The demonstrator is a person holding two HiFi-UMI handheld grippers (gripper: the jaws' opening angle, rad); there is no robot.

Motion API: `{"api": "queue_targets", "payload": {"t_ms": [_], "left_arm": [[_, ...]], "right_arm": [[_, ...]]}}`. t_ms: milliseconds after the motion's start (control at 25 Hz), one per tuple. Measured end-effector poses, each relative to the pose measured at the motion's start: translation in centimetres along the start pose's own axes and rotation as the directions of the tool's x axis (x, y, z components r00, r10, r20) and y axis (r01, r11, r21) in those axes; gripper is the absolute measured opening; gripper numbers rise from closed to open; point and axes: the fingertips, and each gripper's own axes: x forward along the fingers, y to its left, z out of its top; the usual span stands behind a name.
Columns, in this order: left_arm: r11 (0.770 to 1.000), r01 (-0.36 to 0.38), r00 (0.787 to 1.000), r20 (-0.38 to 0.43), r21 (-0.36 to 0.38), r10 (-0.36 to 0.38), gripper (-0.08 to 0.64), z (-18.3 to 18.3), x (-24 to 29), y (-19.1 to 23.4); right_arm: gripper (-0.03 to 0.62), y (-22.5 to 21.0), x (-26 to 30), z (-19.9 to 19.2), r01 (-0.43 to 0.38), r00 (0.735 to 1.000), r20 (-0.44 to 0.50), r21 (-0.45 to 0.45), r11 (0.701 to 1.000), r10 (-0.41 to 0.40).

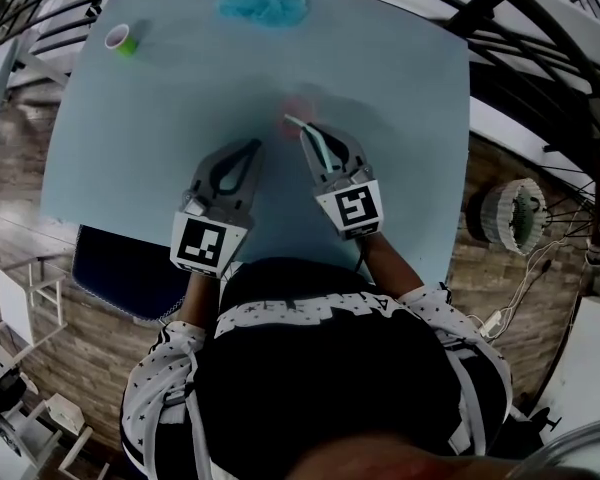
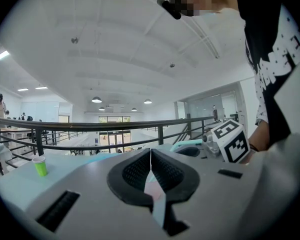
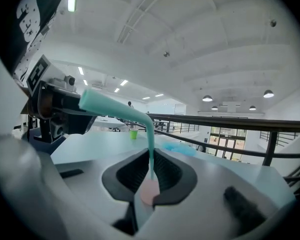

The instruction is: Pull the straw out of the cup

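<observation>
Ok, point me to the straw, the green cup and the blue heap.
straw (image 3: 112,105), right gripper view, on its bent upper section.
green cup (image 1: 123,41), head view, on its side.
blue heap (image 1: 263,6), head view, on its middle.

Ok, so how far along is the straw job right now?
Mostly done, it seems: the straw is clamped in the right gripper, well away from the green cup standing at the far corner of the table. The left gripper is shut on nothing. Left: probably setting the straw down.
</observation>
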Motion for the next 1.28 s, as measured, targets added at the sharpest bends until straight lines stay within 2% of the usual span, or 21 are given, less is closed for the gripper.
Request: {"api": "queue_targets", "payload": {"t_ms": [560, 1280], "left_arm": [[1.000, -0.005, 1.000, 0.003, 0.004, 0.005, 0.014, 0.2, -0.5, -0.7], [1.000, -0.015, 1.000, 0.027, 0.025, 0.015, 0.014, 1.6, -1.3, -1.4]], "right_arm": [[0.043, -0.5, -1.9, 1.9, 0.035, 0.999, 0.040, 0.010, 0.999, -0.035], [0.043, -0.2, -3.7, 5.2, 0.020, 0.995, 0.095, 0.025, 0.999, -0.023]]}}
